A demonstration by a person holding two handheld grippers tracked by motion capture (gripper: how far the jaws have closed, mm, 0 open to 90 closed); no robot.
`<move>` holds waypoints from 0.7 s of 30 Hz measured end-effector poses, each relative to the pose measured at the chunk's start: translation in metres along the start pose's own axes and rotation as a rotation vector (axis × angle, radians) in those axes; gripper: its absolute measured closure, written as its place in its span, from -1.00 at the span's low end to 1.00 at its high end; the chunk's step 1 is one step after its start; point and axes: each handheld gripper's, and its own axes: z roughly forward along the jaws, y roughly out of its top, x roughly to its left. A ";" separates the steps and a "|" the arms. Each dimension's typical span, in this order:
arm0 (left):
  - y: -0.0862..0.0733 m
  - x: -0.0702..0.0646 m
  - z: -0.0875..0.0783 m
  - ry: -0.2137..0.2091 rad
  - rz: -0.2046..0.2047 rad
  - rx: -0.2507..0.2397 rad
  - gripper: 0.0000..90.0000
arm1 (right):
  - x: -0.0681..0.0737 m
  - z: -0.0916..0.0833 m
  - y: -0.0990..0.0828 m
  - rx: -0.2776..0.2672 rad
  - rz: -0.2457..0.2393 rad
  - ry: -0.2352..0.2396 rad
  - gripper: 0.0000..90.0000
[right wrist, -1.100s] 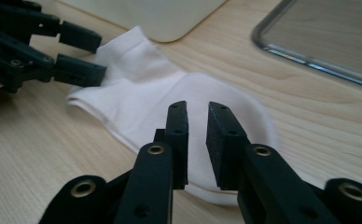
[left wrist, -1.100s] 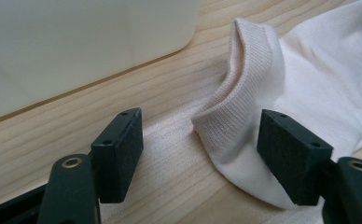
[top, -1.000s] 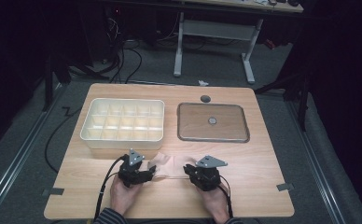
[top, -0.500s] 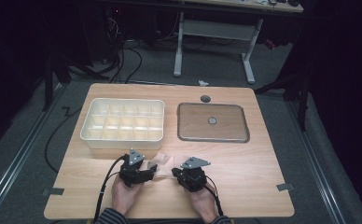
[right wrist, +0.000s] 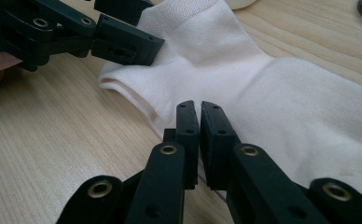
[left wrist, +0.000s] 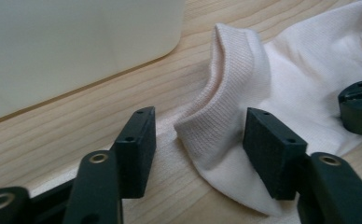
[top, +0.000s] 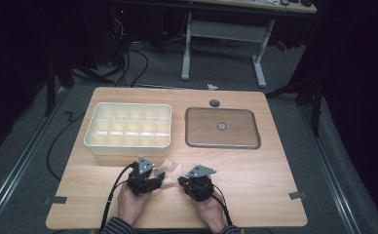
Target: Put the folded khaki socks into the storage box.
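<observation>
We've got the right hand-held gripper (right wrist: 199,112) clamped on the sock (right wrist: 263,93) and the left hand-held gripper (left wrist: 198,140), at its 9 o'clock, closing around the cuff (left wrist: 226,84) but not pinching yet, so nothing's lifted.

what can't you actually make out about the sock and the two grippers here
- Sock: its far end is cut off by the right gripper view's edge; in the high view it is small and half hidden between the grippers.
- Right gripper: jaws shut over the sock's edge; whether fabric is pinched is hidden by the jaws themselves.
- Left gripper: jaws have just been closing around the raised cuff; pad contact is unclear.
</observation>
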 end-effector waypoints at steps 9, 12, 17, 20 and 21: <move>0.002 -0.001 0.000 -0.081 -0.003 0.008 0.67 | 0.000 0.000 0.000 0.001 -0.002 0.003 0.92; 0.002 0.001 0.000 -0.105 -0.016 0.013 0.74 | -0.001 0.000 0.000 -0.001 -0.005 0.003 0.92; 0.004 0.004 -0.003 -0.135 -0.030 0.014 0.77 | -0.001 0.000 0.000 -0.002 -0.008 0.004 0.92; 0.006 0.006 -0.007 -0.157 -0.044 -0.005 0.78 | -0.001 0.000 0.000 -0.001 -0.011 0.003 0.92; 0.007 0.006 -0.009 -0.165 -0.049 -0.007 0.78 | 0.000 0.000 0.000 0.000 -0.011 0.002 0.92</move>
